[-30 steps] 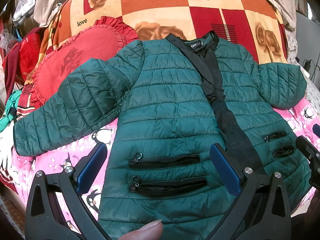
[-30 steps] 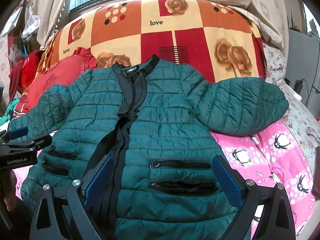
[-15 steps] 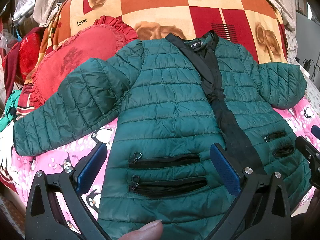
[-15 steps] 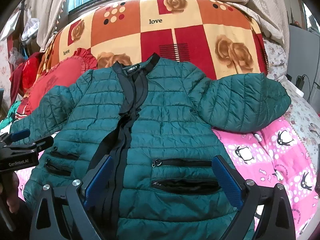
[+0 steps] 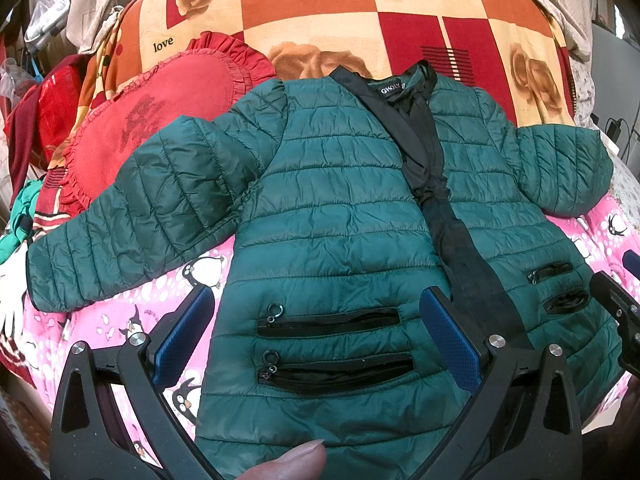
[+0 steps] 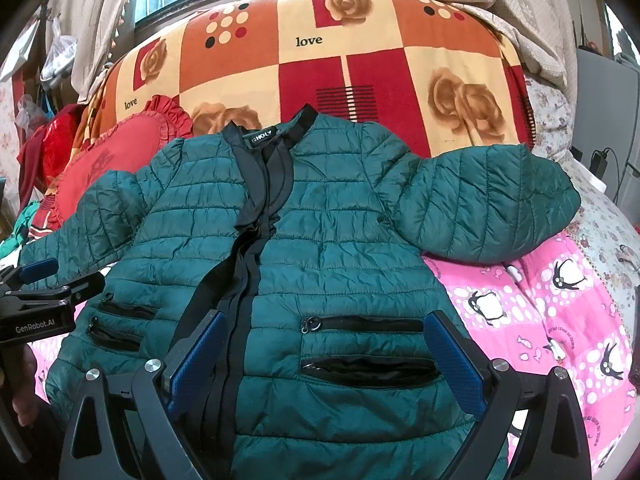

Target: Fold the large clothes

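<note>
- Left wrist view: the dark green quilted puffer jacket (image 5: 340, 208) with black front trim lies front-up and spread flat on the bed, across the pink penguin-print sheet (image 5: 120, 320), its collar toward the orange-and-red rose-patterned blanket (image 5: 320, 12).
- Its long sleeve (image 5: 132, 216) stretches out over the sheet, the upper part resting against the red ruffled heart-shaped cushion (image 5: 152, 120).
- I judge the folding not yet begun: no sleeve is brought in, no hem turned up; all the folds are left to do.
- My left tool (image 5: 320, 336) hovers over the hem end with its blue-padded fingers (image 5: 184, 340) spread wide, straddling the two black zip pockets (image 5: 332, 344). It holds nothing; whether the pads brush the fabric I cannot tell.
- My fingertip (image 5: 292, 464) shows at the bottom edge.
- Right wrist view: the same jacket (image 6: 320, 232) lies flat; its other sleeve (image 6: 488, 208) is bunched short beside the body and lies half on the blanket (image 6: 360, 60), half on the sheet (image 6: 560, 312).
- My right tool (image 6: 324, 360) is also wide open and empty above the lower front, one finger over the black zip strip (image 6: 236, 280).
- The left tool (image 6: 40, 300) shows at the left edge, near the far hem corner.
</note>
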The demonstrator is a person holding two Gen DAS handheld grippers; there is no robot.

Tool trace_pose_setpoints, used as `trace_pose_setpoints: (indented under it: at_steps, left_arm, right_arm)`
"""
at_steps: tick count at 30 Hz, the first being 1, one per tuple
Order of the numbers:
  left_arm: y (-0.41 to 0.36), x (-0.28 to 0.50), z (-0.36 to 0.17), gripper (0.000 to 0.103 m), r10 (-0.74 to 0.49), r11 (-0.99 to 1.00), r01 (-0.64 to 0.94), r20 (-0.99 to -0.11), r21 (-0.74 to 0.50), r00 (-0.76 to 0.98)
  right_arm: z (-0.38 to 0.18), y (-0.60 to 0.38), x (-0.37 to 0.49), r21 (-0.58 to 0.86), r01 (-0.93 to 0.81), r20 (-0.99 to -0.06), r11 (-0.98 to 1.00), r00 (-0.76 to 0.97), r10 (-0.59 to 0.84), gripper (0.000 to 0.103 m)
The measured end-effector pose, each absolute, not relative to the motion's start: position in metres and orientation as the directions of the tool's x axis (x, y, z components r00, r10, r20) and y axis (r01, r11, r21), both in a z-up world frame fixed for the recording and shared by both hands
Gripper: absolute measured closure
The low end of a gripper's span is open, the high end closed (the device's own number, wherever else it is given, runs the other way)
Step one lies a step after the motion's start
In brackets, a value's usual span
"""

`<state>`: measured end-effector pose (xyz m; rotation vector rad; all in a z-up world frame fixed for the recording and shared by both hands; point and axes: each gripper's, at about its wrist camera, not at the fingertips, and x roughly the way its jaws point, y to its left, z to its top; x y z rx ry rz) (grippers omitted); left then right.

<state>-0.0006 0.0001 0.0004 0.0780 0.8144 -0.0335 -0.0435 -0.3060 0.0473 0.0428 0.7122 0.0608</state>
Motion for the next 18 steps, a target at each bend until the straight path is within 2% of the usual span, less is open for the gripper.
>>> trace_pose_setpoints:
  at_steps: [18]
  left_arm:
    - [0.0001, -0.0006, 0.0005, 0.000, 0.000, 0.997, 0.060, -0.727, 0.057, 0.686]
  right_arm:
    - [0.0479, -0.3076, -0.0442, 0.015, -0.040, -0.633, 0.999, 0.773, 0.041, 0.006]
